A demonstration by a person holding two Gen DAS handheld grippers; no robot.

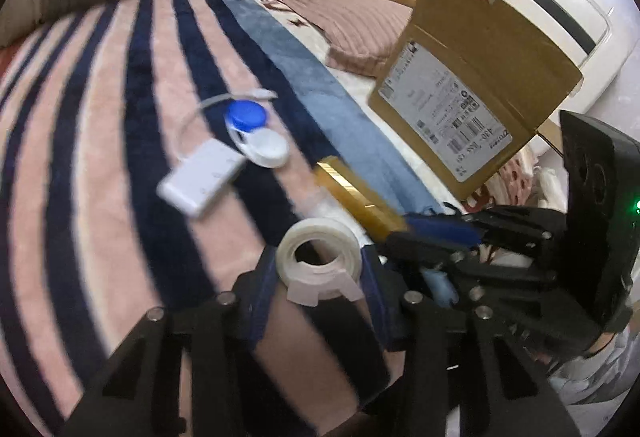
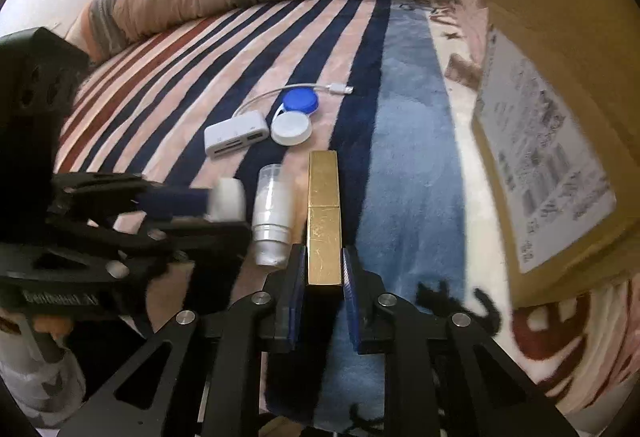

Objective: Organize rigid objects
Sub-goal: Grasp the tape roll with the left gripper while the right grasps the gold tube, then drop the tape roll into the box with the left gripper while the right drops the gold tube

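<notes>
Both grippers clenched on small items above the striped blanket.

The left gripper had its jaws closed on a white tape roll, the ring's hole facing the camera, likely gripped across its width so it could not roll free. The right gripper grasped a gold rectangular bar by its near end, the length projecting straight ahead of the jaws, which probably keeps it steady for carrying. Just left of those jaws lay a clear capped bottle; farther ahead sat a white card reader and a blue-and-white lens case. To the right of both jaws stood a cardboard box, seemingly the destination.
</notes>
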